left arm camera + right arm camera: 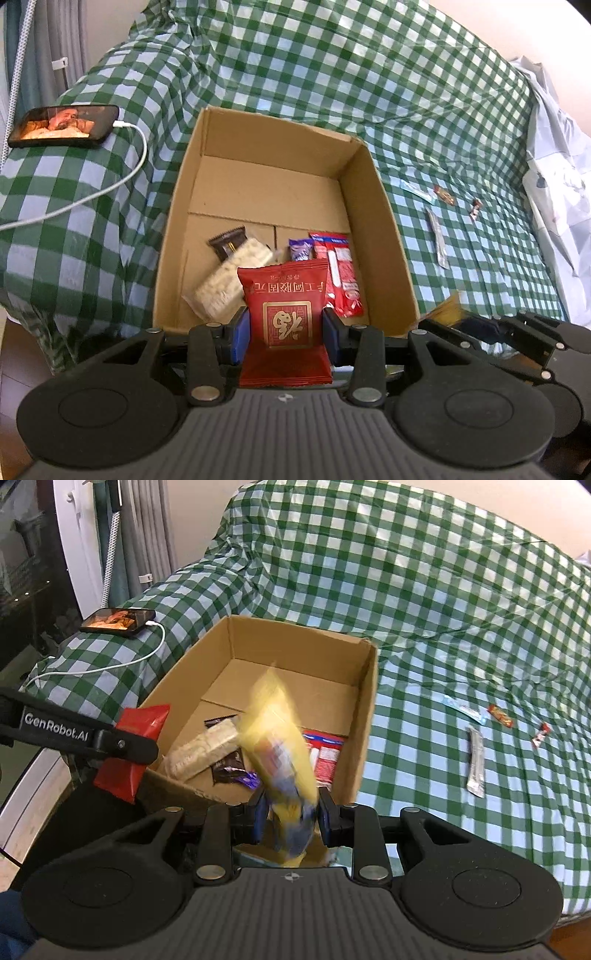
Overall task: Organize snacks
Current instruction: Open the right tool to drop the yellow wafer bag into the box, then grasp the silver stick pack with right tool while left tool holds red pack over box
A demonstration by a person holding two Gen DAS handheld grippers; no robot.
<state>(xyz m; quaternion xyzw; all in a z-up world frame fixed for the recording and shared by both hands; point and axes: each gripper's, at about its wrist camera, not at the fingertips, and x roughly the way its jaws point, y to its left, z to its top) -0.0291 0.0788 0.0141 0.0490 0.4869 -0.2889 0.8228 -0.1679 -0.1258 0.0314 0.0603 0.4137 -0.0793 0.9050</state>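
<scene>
Left gripper [286, 328] clamps one red packet [283, 306]; right gripper [290, 812] clamps one blurred yellow packet [280, 746], both at box [384, 229] near edge, frame center. Four loose snacks right. Right view alone shows radiator upper left.

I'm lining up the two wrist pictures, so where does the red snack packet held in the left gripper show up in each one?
Left wrist view: the red snack packet stands bottom centre, clamped between the left gripper fingers, in front of the cardboard box.
Right wrist view: the same packet shows at the left edge, pinched edge-on beside the box's near left corner.
Shared landmark: the phone at upper left.
</scene>
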